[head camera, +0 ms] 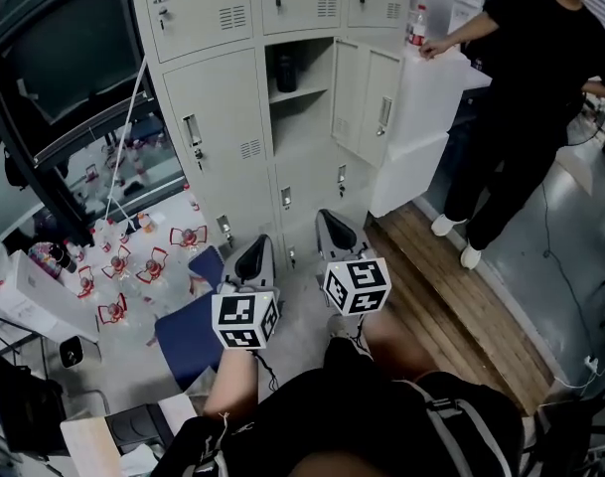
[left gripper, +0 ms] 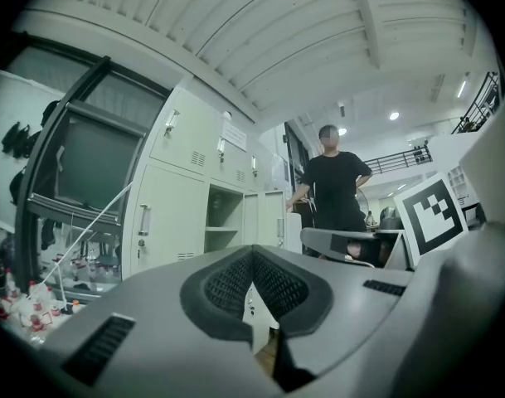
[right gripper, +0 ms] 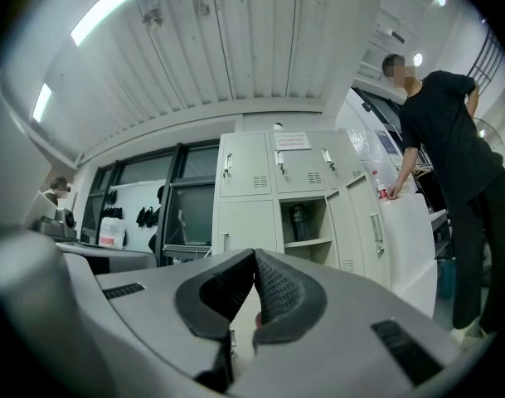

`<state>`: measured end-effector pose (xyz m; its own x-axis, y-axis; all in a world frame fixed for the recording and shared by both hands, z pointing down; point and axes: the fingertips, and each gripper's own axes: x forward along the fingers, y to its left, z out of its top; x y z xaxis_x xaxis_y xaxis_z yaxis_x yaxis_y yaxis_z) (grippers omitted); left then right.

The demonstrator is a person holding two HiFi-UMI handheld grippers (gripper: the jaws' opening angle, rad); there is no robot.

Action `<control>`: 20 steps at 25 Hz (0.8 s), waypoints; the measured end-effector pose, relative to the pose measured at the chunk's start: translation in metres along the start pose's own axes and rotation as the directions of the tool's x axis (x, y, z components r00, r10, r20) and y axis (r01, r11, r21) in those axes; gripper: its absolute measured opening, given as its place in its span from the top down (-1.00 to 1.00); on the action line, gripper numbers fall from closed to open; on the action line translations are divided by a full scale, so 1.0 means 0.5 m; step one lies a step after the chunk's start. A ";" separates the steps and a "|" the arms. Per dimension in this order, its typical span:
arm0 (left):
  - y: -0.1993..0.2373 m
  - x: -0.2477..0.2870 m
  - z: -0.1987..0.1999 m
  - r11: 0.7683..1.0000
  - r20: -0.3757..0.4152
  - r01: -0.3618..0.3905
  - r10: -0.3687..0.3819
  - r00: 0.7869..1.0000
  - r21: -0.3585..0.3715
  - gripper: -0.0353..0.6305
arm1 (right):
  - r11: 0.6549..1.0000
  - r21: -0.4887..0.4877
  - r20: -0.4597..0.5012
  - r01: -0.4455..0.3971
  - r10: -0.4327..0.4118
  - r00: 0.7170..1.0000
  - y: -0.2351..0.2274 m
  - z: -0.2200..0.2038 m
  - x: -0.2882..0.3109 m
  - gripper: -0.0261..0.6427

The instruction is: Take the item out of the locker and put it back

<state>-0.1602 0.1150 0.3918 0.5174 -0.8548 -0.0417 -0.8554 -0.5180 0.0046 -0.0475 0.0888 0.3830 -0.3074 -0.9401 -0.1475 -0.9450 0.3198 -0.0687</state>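
A dark bottle [head camera: 285, 71] stands on the shelf of the open locker compartment [head camera: 300, 92], whose door [head camera: 354, 94] hangs open to the right. The bottle also shows in the right gripper view [right gripper: 298, 220], far beyond the jaws. Both grippers are held low in front of the lockers, well short of the compartment. My left gripper [head camera: 254, 251] [left gripper: 252, 254] is shut with nothing between its pads. My right gripper [head camera: 334, 229] [right gripper: 254, 257] is shut too and holds nothing.
A person in black [head camera: 540, 87] stands at the right by a white counter [head camera: 431, 97] with a red-capped bottle [head camera: 417, 24]. Several small red-and-white bottles [head camera: 133, 266] and a blue mat [head camera: 188, 331] lie on the floor at left. Wooden flooring [head camera: 451, 306] runs right.
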 end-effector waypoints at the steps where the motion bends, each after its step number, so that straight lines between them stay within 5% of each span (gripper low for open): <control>1: 0.006 0.019 -0.002 1.000 -0.001 -0.003 0.003 1.000 0.005 0.86 | 1.000 -0.001 0.000 -0.004 0.004 1.000 -0.009 -0.004 0.018 0.87; 20: 0.174 0.601 0.010 0.994 -0.032 -0.100 0.102 0.994 0.050 0.86 | 0.994 0.011 -0.024 -0.113 0.113 0.993 -0.329 -0.045 0.525 0.87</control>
<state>-0.0796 -0.1867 0.3747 0.4280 -0.9037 -0.0087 -0.9032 -0.4274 -0.0409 0.0248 -0.2134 0.3776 -0.4150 -0.9004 -0.1310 -0.9029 0.4253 -0.0629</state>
